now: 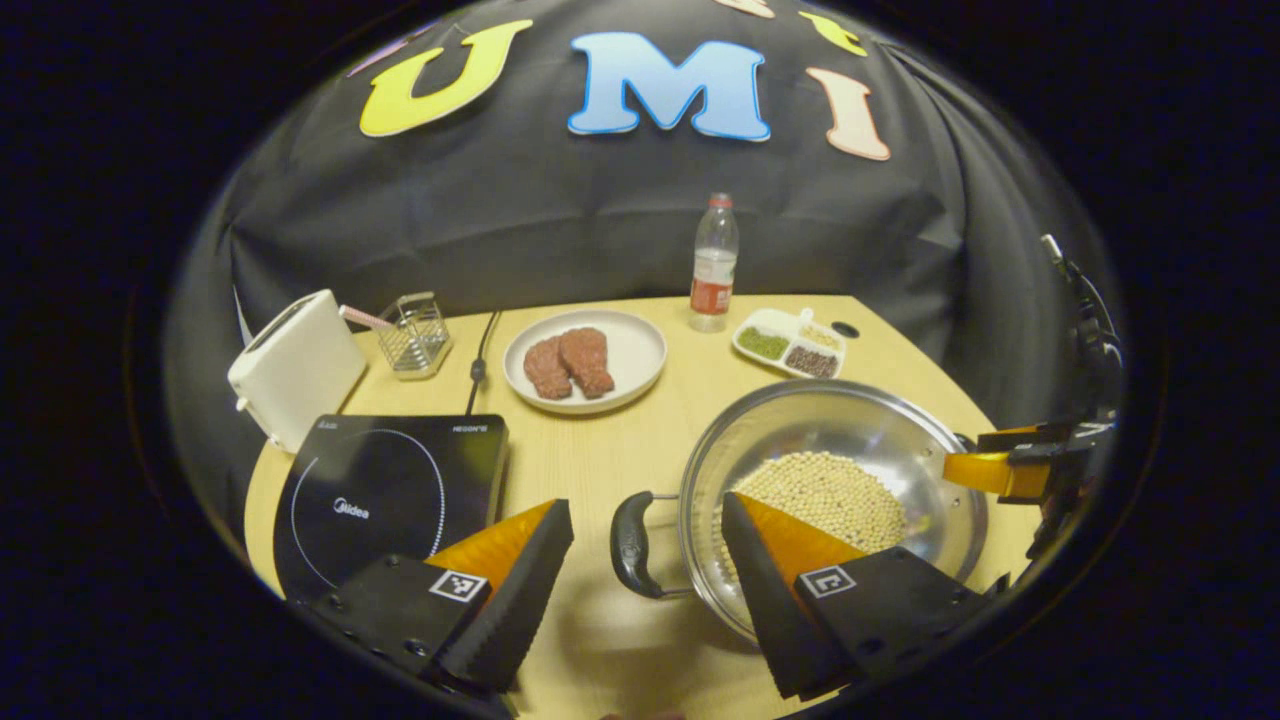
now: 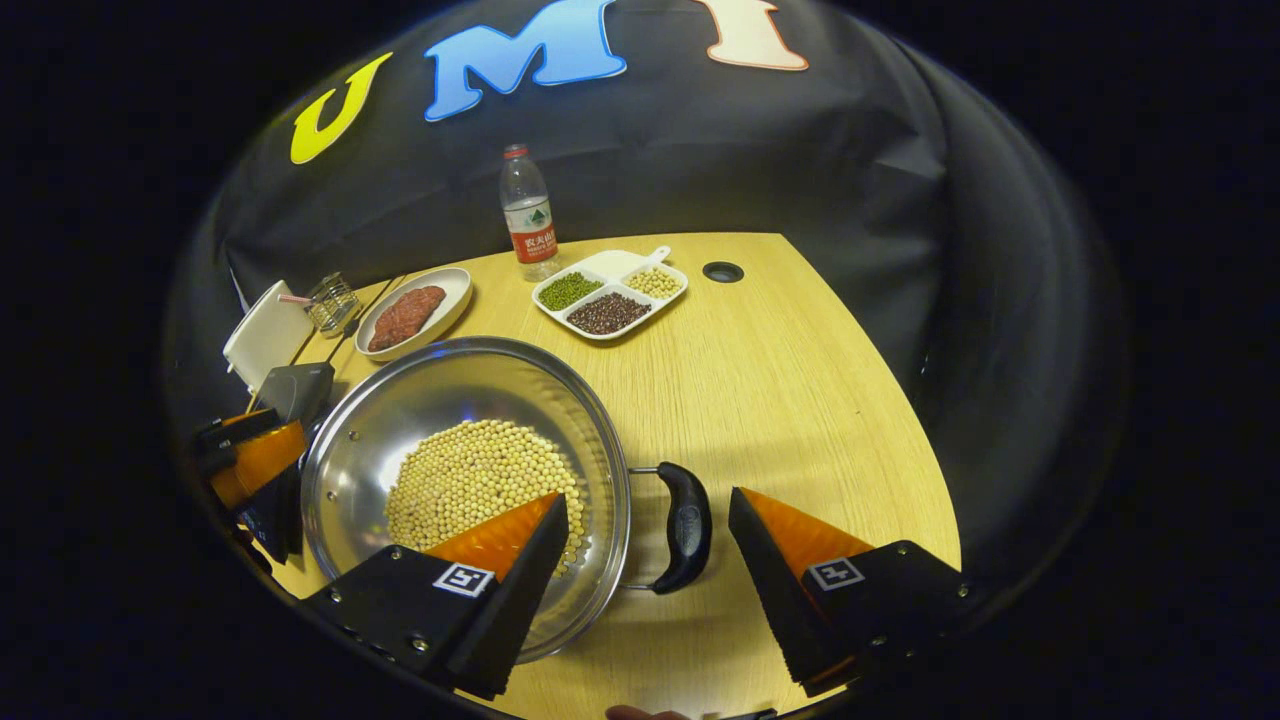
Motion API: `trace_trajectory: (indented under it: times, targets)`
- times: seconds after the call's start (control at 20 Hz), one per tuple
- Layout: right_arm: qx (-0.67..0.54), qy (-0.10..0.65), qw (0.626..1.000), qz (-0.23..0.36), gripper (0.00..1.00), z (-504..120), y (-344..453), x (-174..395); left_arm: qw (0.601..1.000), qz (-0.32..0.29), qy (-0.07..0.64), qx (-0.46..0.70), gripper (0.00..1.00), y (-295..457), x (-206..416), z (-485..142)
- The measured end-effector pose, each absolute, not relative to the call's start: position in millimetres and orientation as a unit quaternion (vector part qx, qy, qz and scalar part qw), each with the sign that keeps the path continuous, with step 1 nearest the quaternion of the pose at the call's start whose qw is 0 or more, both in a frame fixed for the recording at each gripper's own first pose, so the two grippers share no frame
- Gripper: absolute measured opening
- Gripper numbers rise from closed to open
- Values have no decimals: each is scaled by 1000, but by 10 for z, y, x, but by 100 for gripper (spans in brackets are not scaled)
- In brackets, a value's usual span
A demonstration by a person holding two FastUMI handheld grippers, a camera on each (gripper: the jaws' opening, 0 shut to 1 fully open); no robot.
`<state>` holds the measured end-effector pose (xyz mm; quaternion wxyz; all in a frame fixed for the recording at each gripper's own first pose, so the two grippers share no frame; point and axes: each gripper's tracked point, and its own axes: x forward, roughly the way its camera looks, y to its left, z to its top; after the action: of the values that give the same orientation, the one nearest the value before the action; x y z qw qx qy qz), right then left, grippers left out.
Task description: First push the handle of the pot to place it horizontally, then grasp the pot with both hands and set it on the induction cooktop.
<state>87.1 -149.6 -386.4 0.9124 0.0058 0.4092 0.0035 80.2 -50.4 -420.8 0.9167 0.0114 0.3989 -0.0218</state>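
Pot [image 1: 830, 490] handles level, one toward each wide-open claw; left claw [image 1: 645, 560]; right claw [image 2: 650, 550].

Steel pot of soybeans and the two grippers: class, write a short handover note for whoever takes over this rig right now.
Left gripper: jaws open, straddling the pot's black left handle, not gripping.
Right gripper: jaws open, straddling the black right handle, not gripping.
The round steel pot of soybeans sits on the wooden table, beside the black induction cooktop, not on it.
Done: both handles lie level, grippers lined up.
Left: close both jaws on the handles, lift together, set the pot on the cooktop.
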Motion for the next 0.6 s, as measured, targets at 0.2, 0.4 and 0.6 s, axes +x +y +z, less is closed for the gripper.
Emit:
trace_trajectory:
  times: [0.2,0.4,0.6]
  targets:
    - [12,422,906,8,98,-4071,-1463,941,907,-13,422,9,96,-476,828,-4506]
    - [14,429,903,-6,81,-4129,-1542,964,900,-20,435,4,87,-543,826,-4642]
    - [76,434,898,3,62,-4175,-1505,969,899,-29,436,19,71,-582,847,-4637]
